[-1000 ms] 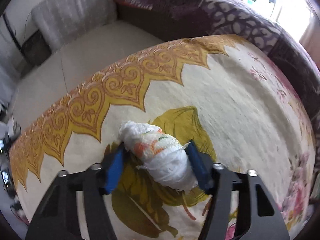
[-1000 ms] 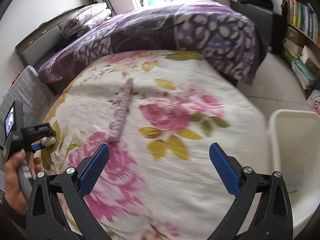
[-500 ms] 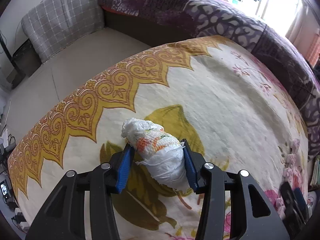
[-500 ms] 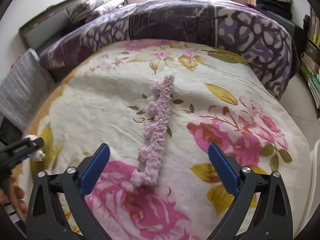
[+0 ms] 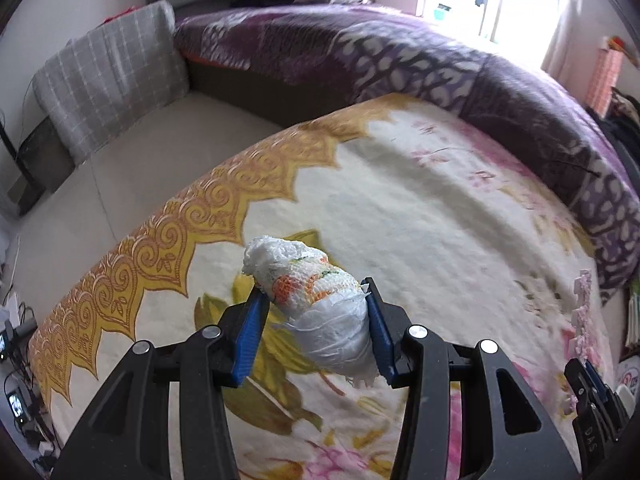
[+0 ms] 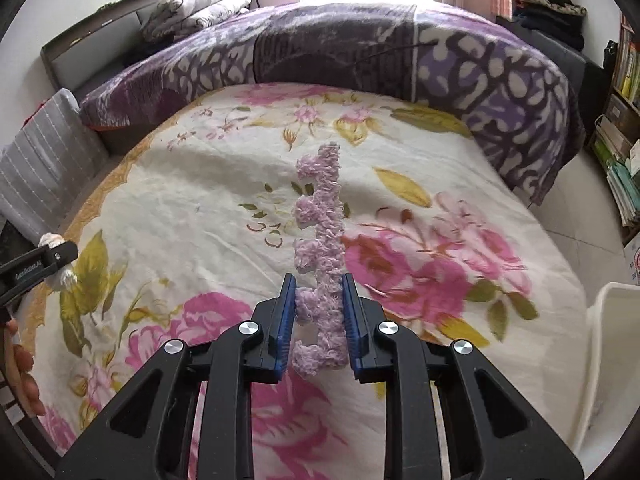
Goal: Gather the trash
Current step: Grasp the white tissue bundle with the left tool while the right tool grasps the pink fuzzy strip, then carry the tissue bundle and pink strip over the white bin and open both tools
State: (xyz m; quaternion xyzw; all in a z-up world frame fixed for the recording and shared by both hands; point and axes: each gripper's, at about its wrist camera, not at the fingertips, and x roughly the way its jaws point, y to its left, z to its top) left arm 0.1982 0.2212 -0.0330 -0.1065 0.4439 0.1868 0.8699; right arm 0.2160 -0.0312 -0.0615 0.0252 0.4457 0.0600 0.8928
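A crumpled white paper wad (image 5: 304, 276) with orange and green print sits between the blue pads of my left gripper (image 5: 314, 294), which is shut on it just above the floral blanket (image 5: 400, 216). A fuzzy lilac strip (image 6: 324, 208) with side loops lies lengthwise on the blanket, running away from me. My right gripper (image 6: 318, 280) is shut on its near end, pads pressing both sides. The left gripper (image 6: 48, 258) with the wad also shows at the far left of the right wrist view, held by a hand (image 6: 20, 364).
A white plastic bin (image 6: 612, 360) stands off the bed's right side. A purple patterned duvet (image 6: 340, 48) is bunched along the far edge, with folded pillows (image 6: 196, 4) behind it. A grey checked cushion (image 5: 108, 76) leans at the left. Bookshelves (image 6: 624, 120) line the right wall.
My right gripper swung left from the bin side to the lilac strip and closed on its near end. The left gripper rose a little with the wad held throughout.
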